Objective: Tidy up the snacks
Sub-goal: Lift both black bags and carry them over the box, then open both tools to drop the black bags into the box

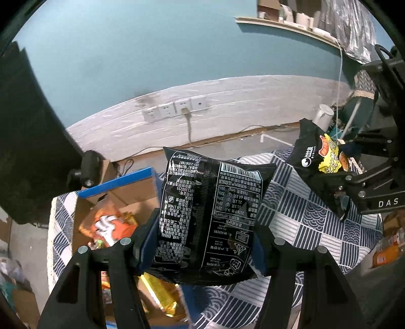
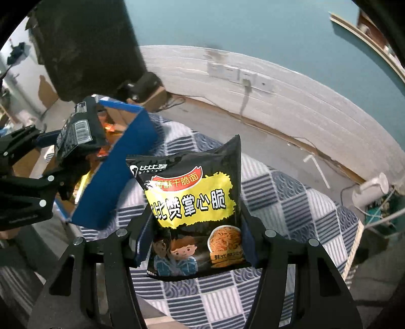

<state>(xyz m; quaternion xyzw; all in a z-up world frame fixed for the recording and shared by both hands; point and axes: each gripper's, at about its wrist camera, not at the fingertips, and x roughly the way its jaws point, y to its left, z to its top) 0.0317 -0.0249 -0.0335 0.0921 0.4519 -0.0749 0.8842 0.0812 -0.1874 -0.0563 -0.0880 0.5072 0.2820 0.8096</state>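
My left gripper [image 1: 202, 243] is shut on a black snack packet [image 1: 210, 202], back side with white print facing the camera, held above the edge of an open cardboard box with blue trim [image 1: 119, 179]. The box holds an orange packet [image 1: 108, 225] and gold packets. My right gripper [image 2: 196, 240] is shut on a second black packet with a yellow label and noodle picture [image 2: 195, 202], held above the blue-and-white patterned cloth [image 2: 291, 202]. The left gripper and its packet [image 2: 76, 131] show at the left of the right wrist view, over the box [image 2: 119, 162].
A white brick wall band with sockets and a cable [image 1: 177, 108] runs behind, teal wall above. A large black object [image 1: 27, 131] stands at the left. A white cup [image 1: 322, 116] and orange bottles [image 1: 387, 250] sit at the right. A shelf [image 1: 286, 22] hangs high.
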